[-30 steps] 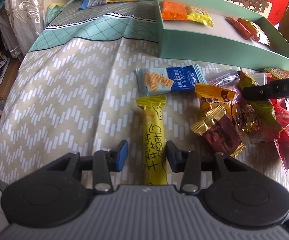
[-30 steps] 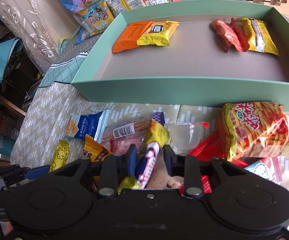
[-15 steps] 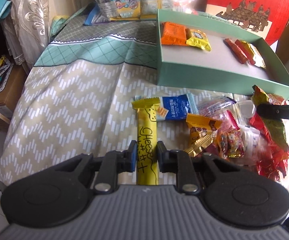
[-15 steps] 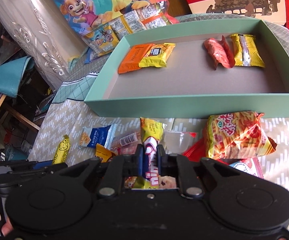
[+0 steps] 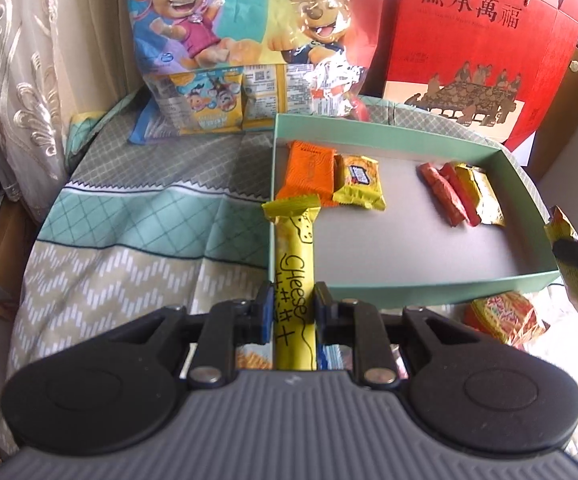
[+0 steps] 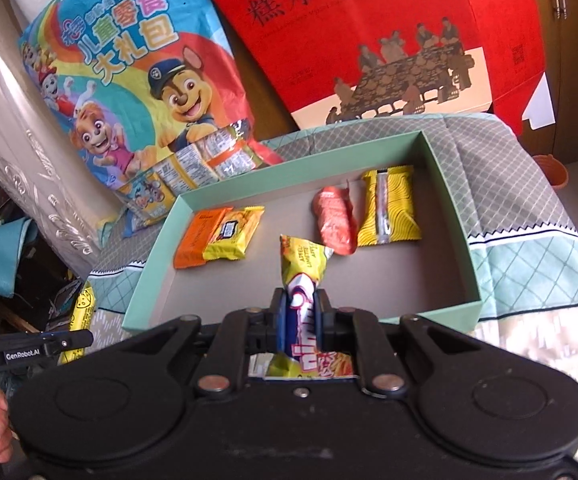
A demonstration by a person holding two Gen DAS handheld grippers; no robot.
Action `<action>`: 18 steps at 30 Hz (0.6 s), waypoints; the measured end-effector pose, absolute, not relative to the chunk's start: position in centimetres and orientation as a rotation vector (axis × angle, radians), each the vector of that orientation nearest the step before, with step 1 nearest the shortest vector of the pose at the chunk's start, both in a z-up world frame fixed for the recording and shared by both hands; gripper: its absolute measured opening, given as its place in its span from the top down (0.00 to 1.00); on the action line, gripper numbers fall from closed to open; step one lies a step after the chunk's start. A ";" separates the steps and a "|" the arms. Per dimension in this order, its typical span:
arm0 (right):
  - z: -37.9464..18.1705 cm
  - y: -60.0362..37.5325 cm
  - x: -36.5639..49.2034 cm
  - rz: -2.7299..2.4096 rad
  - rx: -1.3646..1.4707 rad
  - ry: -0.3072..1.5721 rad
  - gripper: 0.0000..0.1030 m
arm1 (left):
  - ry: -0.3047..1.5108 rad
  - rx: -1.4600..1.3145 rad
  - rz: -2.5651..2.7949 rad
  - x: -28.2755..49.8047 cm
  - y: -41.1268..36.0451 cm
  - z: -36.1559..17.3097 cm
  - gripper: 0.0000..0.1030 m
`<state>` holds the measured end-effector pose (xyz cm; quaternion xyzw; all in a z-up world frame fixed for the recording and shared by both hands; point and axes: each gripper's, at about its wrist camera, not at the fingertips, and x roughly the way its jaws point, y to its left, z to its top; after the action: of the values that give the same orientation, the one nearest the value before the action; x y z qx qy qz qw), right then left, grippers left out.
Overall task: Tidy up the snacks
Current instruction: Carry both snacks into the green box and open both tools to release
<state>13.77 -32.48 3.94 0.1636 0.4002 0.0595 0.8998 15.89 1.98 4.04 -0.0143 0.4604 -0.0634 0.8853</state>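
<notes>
Both tools are pinching snacks above the mint-green box. The left tool has its blue-padded fingers pressed against the sides of a long yellow cheese stick, gripped near its lower half. The stick points forward and its crimped top end overlaps the box's left wall, reaching close to an orange packet inside. The right tool is clamped on a yellow and white snack bag, which is squeezed narrow between the fingers and flares out above them; its upper end hangs over the grey floor of the box.

Inside the box, the orange packet lies at the left with a small yellow packet overlapping its right edge. Toward the right side sit a red-orange wrapper and, touching it, a yellow wavy-patterned packet.

The box rests on a table covered by a patterned cloth in beige zigzags, teal lattice and grey. On the cloth, just in front of the box's near right corner, lies an orange-red chip bag. Behind the box stand a large cartoon-dog snack bag and a red gift box with Chinese characters. In the right wrist view, the left tool shows at the lower left with the cheese stick beside the box's left wall.
</notes>
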 end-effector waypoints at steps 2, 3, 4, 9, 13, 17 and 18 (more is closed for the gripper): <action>3.7 -33.5 15.2 0.081 0.310 0.824 0.87 | 0.954 -0.009 -0.135 17.5 1.1 4.1 0.81; 3.6 -34.0 15.8 0.063 0.301 0.826 0.87 | 0.955 0.000 -0.134 18.5 0.5 4.0 0.81; 3.4 -34.4 16.4 0.046 0.293 0.829 0.87 | 0.958 0.004 -0.133 19.4 0.2 3.8 0.81; 1.7 -36.4 19.4 -0.021 0.250 0.845 0.87 | 0.978 0.034 -0.115 23.7 -1.2 2.6 0.81; 0.2 -37.2 21.6 -0.046 0.208 0.867 0.87 | 1.001 0.073 -0.107 26.6 -2.1 1.2 0.81; -1.3 -37.4 23.3 -0.056 0.169 0.887 0.87 | 1.025 0.090 -0.095 28.2 -2.3 -0.2 0.81; -1.5 -37.5 23.6 -0.054 0.165 0.891 0.87 | 1.033 0.092 -0.092 28.4 -2.3 -0.7 0.81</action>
<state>23.59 -37.47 -1.48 0.0795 0.4302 -0.0263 0.8988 28.43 -2.32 -0.65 0.0440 0.4937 -0.0439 0.8674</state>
